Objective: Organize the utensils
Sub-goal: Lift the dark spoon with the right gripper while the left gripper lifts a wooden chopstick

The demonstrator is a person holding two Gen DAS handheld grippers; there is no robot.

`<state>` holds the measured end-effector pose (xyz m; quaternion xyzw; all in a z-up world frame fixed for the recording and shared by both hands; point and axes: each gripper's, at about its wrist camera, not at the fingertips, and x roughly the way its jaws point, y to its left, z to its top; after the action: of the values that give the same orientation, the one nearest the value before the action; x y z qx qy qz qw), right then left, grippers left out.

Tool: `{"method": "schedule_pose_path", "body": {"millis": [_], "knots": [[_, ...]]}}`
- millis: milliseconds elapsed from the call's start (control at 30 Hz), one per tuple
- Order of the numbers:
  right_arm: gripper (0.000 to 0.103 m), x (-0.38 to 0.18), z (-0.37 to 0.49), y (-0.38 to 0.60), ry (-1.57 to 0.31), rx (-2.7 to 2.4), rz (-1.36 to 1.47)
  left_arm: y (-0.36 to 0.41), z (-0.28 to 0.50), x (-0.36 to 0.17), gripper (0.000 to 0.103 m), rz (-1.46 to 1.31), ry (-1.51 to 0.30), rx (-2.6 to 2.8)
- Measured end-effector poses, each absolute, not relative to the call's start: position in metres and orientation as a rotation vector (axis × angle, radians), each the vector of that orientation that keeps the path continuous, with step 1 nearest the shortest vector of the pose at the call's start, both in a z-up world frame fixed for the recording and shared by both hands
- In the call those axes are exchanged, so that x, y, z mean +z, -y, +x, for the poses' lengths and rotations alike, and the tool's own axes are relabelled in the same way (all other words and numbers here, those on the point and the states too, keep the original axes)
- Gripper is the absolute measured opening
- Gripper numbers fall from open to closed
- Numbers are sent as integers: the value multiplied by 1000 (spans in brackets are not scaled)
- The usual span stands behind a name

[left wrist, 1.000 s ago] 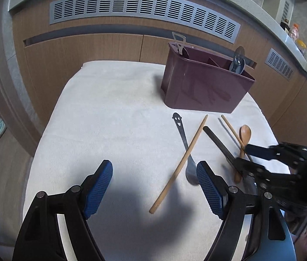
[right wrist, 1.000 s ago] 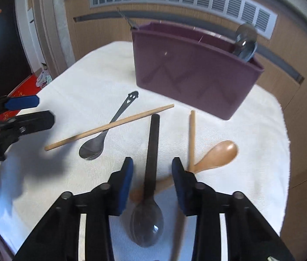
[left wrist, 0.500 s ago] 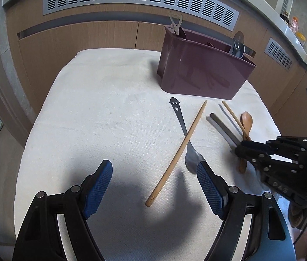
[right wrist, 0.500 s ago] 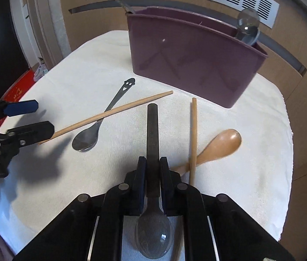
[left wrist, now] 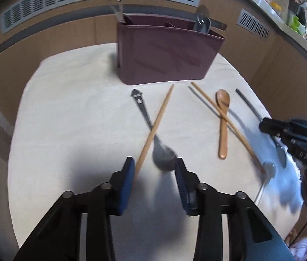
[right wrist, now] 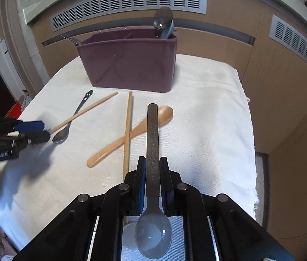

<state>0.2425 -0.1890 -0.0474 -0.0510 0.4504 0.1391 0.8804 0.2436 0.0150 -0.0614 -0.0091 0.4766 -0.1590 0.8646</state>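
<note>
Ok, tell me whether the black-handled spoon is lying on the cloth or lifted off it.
Lifted: the right gripper is shut on the black-handled spoon, whose handle hangs above the cloth.

Seen from the left wrist camera, the left gripper [left wrist: 154,174] fills the bottom of the frame, its blue-padded jaws closing around the near end of a wooden chopstick [left wrist: 156,128] and the bowl of a metal spoon [left wrist: 164,157]; whether the pads touch either is unclear through blur. The chopstick lies across the spoon's handle on a cream cloth [left wrist: 70,113]. At upper centre stands a maroon utensil holder [left wrist: 166,56] with utensils poking out. To the right of centre, a wooden spoon [left wrist: 223,119] is crossed by a second chopstick [left wrist: 236,132]. At the right edge, the right gripper [left wrist: 268,126] grips a black-handled utensil [left wrist: 248,103].
</note>
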Motion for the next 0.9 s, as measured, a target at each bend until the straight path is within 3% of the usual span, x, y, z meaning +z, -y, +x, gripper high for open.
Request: {"method": "schedule_pose_path", "body": {"millis": [300,333,633,733,900], "knots": [[11,-54,240,197,-922,311,-37,38,324,-62,30,218,-1137,-356],[11,-55,240,198,-922,318,-33,41,328,-64,25,226,-1152,-359],[11,-62,244,203,-934,335,14,70,359,-72,17,275,-1242,-360],[11,-60,243,203,-926,338,18,66,358,-70,8,244,-1242,-356],[11,-51,238,202,-902,335,8,38,333,-51,6,161,-1110,-314]]}}
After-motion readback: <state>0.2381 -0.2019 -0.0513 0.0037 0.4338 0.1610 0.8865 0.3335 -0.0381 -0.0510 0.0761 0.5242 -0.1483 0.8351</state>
